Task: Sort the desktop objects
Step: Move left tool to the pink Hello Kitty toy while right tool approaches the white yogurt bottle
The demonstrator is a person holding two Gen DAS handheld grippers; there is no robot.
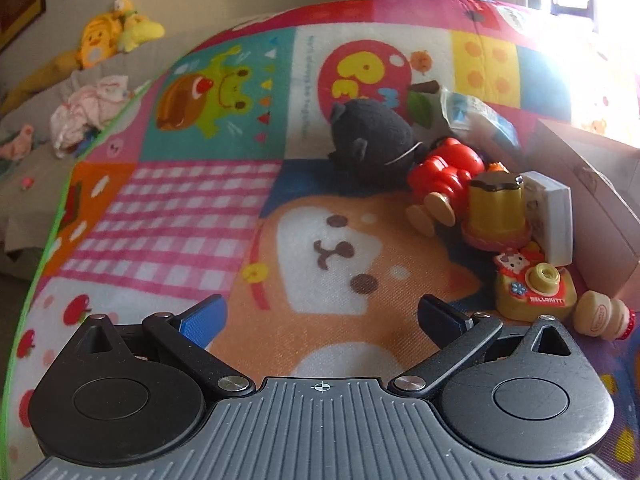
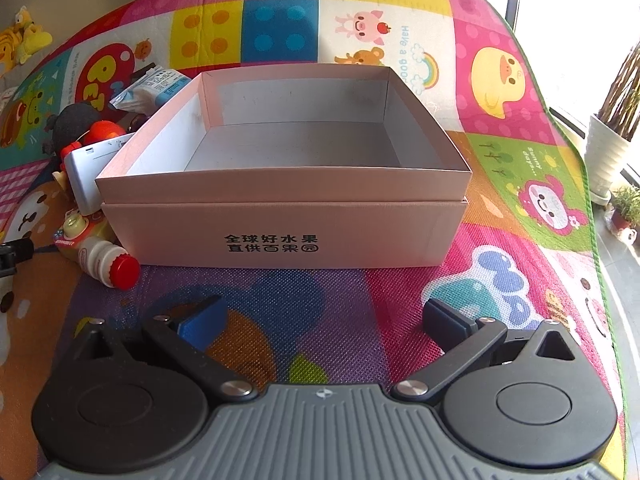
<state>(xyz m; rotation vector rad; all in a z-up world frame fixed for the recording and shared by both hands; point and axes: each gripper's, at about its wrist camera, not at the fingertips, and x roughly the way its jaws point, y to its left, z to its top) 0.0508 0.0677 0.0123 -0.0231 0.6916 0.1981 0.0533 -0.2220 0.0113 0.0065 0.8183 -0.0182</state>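
The bottle (image 2: 106, 261) lies on its side at my right gripper's (image 2: 324, 322) ten o'clock, red cap toward me, beside the empty box (image 2: 288, 184) at twelve. The toy camera (image 1: 534, 290), golden cup (image 1: 496, 210) and black plush (image 1: 372, 140) crowd my left gripper's (image 1: 322, 316) two o'clock. Both grippers hover level, jaws spread, holding nothing.

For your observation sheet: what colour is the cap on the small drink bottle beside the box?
Red cap; right wrist view shows it best.
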